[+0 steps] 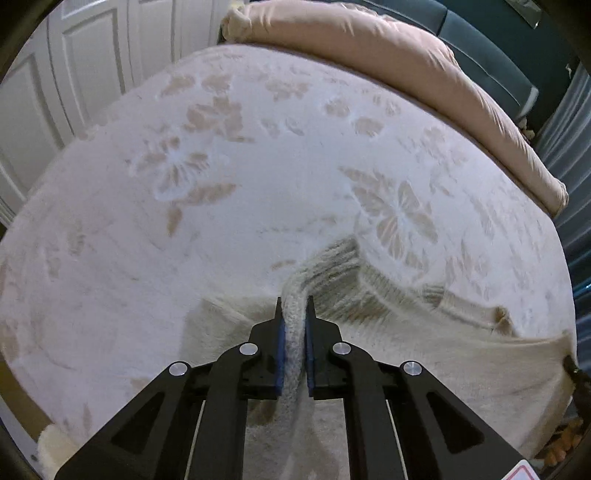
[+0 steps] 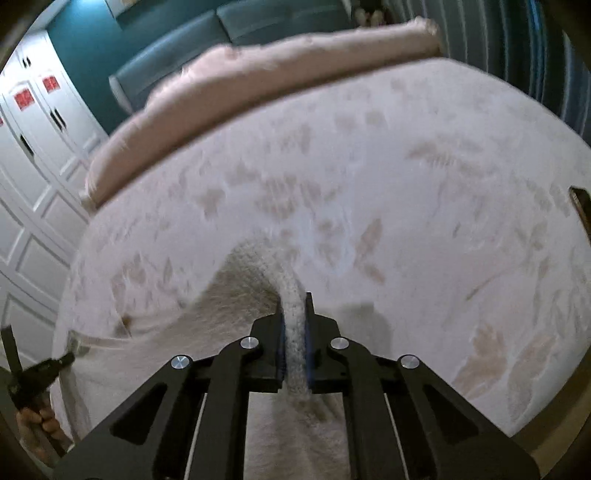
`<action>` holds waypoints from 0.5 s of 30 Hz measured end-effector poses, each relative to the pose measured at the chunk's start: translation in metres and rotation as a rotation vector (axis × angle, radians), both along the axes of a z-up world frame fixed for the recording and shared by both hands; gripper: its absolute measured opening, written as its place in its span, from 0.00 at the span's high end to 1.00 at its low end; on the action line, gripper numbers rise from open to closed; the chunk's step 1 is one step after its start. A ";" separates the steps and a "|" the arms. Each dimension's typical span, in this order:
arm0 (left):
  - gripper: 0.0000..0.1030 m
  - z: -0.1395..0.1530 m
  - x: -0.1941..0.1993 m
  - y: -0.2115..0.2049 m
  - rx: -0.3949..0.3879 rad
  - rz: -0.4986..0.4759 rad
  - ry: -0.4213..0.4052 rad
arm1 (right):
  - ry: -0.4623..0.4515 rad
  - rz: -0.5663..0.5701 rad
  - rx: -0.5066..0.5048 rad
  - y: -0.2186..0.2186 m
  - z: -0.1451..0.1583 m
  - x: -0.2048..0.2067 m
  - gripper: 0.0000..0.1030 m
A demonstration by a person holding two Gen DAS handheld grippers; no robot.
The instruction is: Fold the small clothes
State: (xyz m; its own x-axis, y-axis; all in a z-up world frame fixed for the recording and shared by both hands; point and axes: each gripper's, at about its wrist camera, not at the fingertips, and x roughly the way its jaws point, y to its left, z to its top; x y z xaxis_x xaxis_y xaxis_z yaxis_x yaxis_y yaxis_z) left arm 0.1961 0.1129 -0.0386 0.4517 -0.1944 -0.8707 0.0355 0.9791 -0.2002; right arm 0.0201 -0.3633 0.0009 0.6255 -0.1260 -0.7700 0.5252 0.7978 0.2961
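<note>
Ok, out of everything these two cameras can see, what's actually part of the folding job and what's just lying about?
Part of the job:
- cream knit garment, pinched at two spots
- left gripper, shut on it
- right gripper, shut on it
- floral bedspread, the surface it lies on

Just lying about:
- pink duvet rolled along the far edge
- white cupboard doors
- teal sofa

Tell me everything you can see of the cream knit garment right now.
The cream knit garment looks like a soft, chunky ribbed sweater, with a small brownish spot near one fold. It is rumpled, not yet folded, and part of it lies on the floral bedspread. The left gripper and the right gripper each pinch a bunched edge between shut jaws, so the knit stretches between them.
</note>
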 end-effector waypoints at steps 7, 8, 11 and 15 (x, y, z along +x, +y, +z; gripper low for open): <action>0.85 -0.035 0.004 -0.011 0.157 -0.010 0.054 | 0.242 0.021 -0.054 0.003 -0.061 0.023 0.85; 0.84 -0.026 0.000 -0.013 0.164 -0.012 0.038 | 0.229 0.007 -0.073 0.007 -0.048 0.021 0.76; 0.82 0.010 -0.023 -0.018 0.162 -0.023 -0.045 | 0.123 0.015 -0.078 0.028 -0.009 0.005 0.75; 0.70 0.040 -0.067 -0.047 0.152 -0.112 -0.095 | 0.078 0.191 -0.012 0.093 0.004 -0.010 0.75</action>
State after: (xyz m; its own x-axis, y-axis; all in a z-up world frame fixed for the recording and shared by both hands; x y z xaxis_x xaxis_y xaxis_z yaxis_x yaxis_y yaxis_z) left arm 0.1288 0.0661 0.0016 0.5162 -0.1175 -0.8484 0.1573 0.9867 -0.0409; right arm 0.0098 -0.2699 0.0048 0.5772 -0.0201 -0.8164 0.3850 0.8883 0.2503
